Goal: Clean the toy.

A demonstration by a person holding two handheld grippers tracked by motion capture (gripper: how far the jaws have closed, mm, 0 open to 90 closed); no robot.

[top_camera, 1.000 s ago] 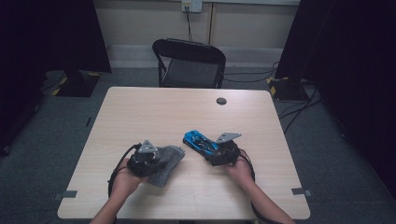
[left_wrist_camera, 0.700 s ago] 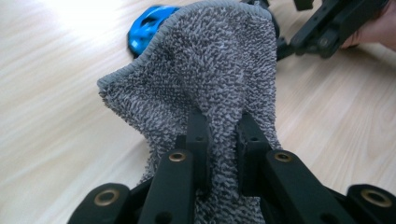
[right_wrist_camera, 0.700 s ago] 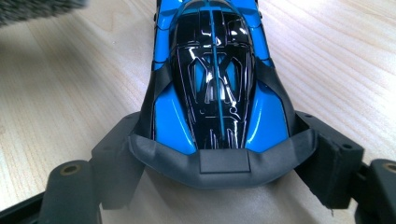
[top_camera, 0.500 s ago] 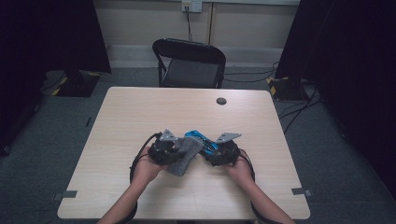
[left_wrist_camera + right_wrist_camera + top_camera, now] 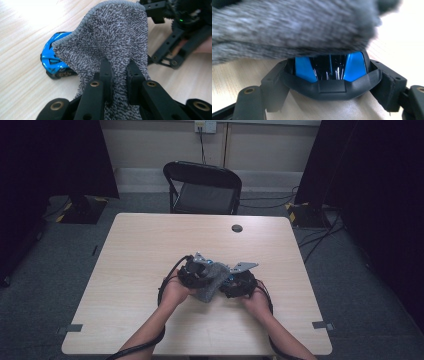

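Clamped hard on a fold of grey terry cloth point(image 5: 112, 45), the left gripper point(image 5: 119, 75) has its two black jaws pinched nearly together, and the cloth bunches up between them and rises in a loose hood in front. Seen from the left gripper view, the cloth drapes against a blue toy car point(image 5: 53, 61); one end of the car sticks out to the side on the table, with a dark wheel at the bottom edge.

Over on the other side, the right gripper point(image 5: 329, 75) holds that same car. Its jaws stand wide, pressed against the car's two sides, and the car's dark rear bumper and blue body with a glossy black window sit square between them. The cloth hangs blurred right over the top of the car in the right gripper view, touching or nearly touching its roof; I cannot tell which.

From the high view, both hands meet near the middle of the wooden table point(image 5: 140, 250), a little toward the person's side. The left gripper point(image 5: 196, 272) and the right gripper point(image 5: 239, 282) sit close together with the cloth point(image 5: 212, 280) between them, covering most of the car. Cables loop back from each gripper along the forearms.

Farther out, a small dark round disc point(image 5: 237, 228) lies near the far edge of the table, well apart from the hands. Behind the table stands a black folding chair point(image 5: 202, 187).
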